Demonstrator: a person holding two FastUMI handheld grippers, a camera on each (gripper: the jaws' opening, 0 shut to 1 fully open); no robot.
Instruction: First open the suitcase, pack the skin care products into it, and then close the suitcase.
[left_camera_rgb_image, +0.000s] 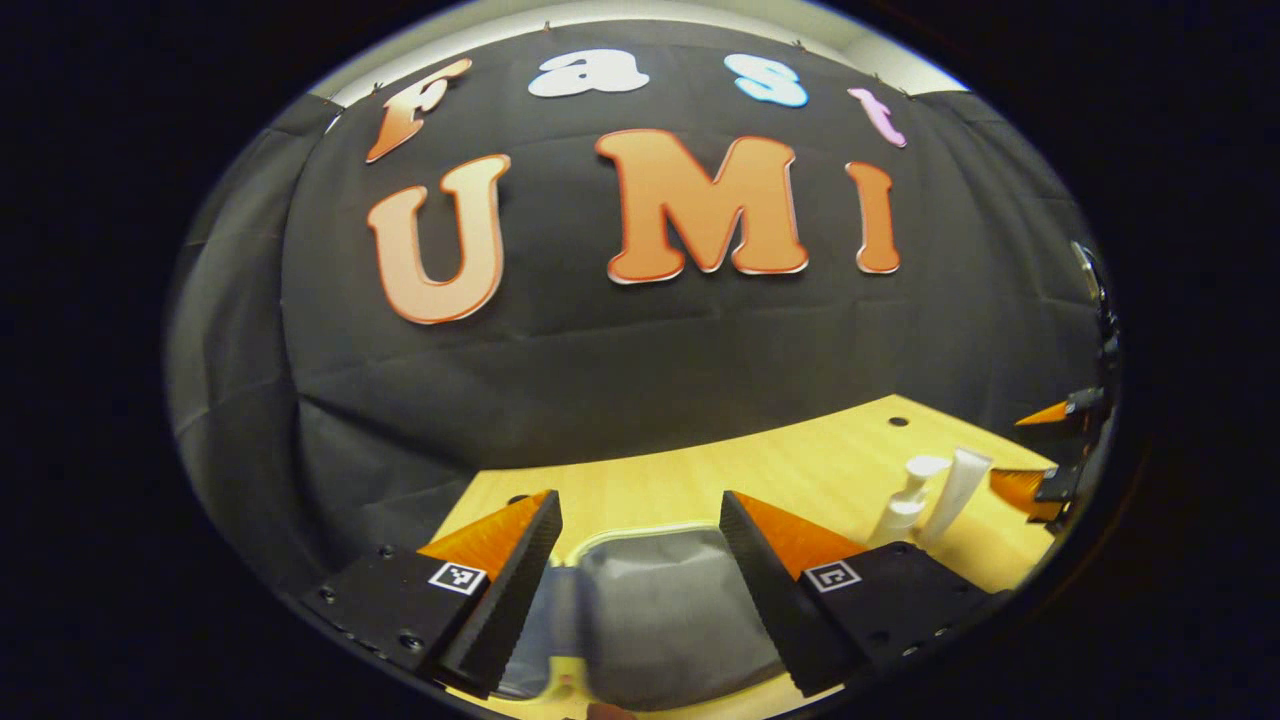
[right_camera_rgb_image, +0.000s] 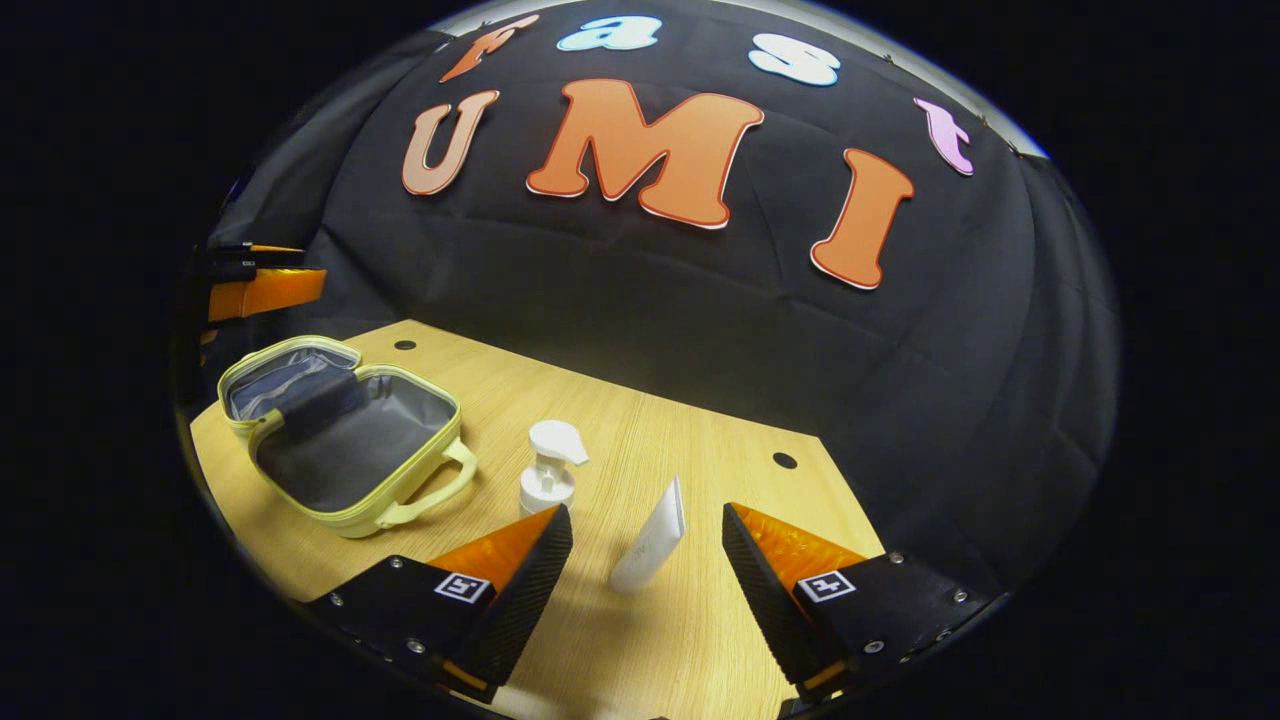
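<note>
The suitcase (right_camera_rgb_image: 345, 440), a small yellow-trimmed case with a grey lining, lies open at the left of the wooden table (right_camera_rgb_image: 700, 640) in the right gripper view, its lid laid back flat and its handle (right_camera_rgb_image: 440, 490) turned toward the bottles. I see nothing inside it, though the lining is dim. Lying wide like that, it gives a clear drop from above. The left gripper (left_camera_rgb_image: 640, 560) hangs right over the open case, jaws spread wide and gripping nothing, probably to steady the case or stay clear.

To the right of the case stands a white pump bottle (right_camera_rgb_image: 550, 470), upright, and just beside it a white tube (right_camera_rgb_image: 650, 545) leaning on its cap end. Both are on the table, outside the case, so the packing is unfinished. The right gripper (right_camera_rgb_image: 645, 570) is also spread wide and empty, and the tube sits between its two fingers' lines, farther on; it looks lined up for a grasp there.

No brand or label writing can be read on either product or on the case; the square markers on the grippers carry only patterns.
</note>
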